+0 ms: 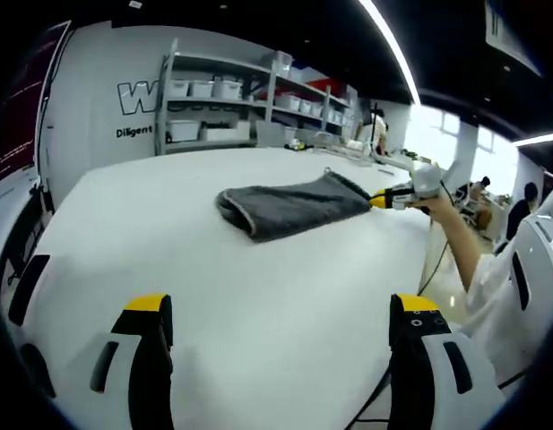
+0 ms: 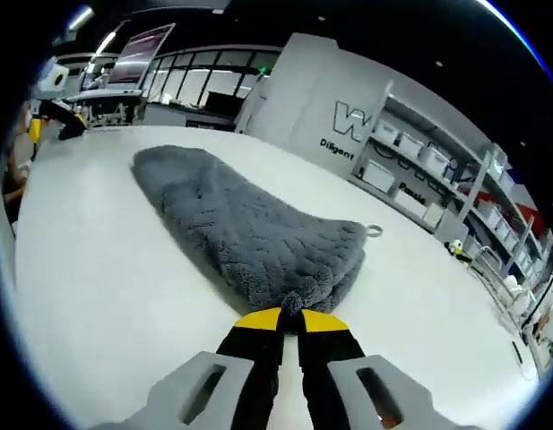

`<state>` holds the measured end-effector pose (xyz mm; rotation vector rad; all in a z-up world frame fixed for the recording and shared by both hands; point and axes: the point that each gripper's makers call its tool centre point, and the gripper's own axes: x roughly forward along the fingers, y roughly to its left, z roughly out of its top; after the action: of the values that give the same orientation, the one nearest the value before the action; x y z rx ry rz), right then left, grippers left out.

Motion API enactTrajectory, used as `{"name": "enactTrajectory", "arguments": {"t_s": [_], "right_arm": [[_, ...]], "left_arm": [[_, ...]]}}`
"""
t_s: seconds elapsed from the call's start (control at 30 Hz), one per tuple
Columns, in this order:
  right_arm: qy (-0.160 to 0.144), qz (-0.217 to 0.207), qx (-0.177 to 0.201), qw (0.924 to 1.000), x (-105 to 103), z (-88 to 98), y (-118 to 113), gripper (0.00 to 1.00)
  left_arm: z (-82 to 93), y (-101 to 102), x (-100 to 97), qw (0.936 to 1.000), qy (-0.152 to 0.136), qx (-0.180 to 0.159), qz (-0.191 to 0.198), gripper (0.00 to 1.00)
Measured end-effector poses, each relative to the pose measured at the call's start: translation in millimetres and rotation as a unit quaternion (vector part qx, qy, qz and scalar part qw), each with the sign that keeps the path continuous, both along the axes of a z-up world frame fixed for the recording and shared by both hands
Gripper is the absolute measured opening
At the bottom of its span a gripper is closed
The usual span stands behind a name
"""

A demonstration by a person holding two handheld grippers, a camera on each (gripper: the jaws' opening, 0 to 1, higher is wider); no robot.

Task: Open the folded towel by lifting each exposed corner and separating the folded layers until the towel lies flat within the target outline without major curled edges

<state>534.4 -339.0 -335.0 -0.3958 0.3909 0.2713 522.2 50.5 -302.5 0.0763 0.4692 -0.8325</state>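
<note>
A folded grey towel [image 1: 289, 208] lies on the white table [image 1: 213, 296], well ahead of my left gripper [image 1: 280, 313], whose yellow-tipped jaws stand wide open above bare table. In the right gripper view the same grey towel [image 2: 245, 233] stretches away from my right gripper [image 2: 289, 319], which is shut on the towel's near edge, bunching the cloth at the yellow tips. A small hanging loop [image 2: 373, 231] sticks out at the towel's right side. From the left gripper view the right gripper [image 1: 390, 198] shows at the towel's right corner, held by a person's hand [image 1: 437, 208].
Grey shelving with white bins [image 1: 222, 107] stands behind the table. A person's arm and white sleeve [image 1: 500, 287] come in at the right. The table's round edge [image 1: 419, 269] runs close to that arm. Other people sit by the windows [image 1: 491, 193].
</note>
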Motion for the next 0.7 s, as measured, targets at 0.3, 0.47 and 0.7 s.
{"name": "enactTrajectory", "arguments": {"t_s": [0.3,0.47,0.7], "right_arm": [[0.003,0.133,0.073,0.9884,-48.0,-3.5,153.0,0.02],[-0.003,0.226,0.086,0.9703,-43.6,-2.4,254.8,0.02],[-0.012,0.295,0.073,0.9528,-27.4,-3.4,333.3,0.02]], "left_arm": [[-1.7,-7.0,8.4,1.0000,0.000,-0.003,-0.007,0.99],[-2.3,-6.0,5.5,0.9999,0.003,-0.010,-0.009,0.99],[1.8,6.1,-4.1,0.9999,0.002,-0.012,-0.003,0.99]]}}
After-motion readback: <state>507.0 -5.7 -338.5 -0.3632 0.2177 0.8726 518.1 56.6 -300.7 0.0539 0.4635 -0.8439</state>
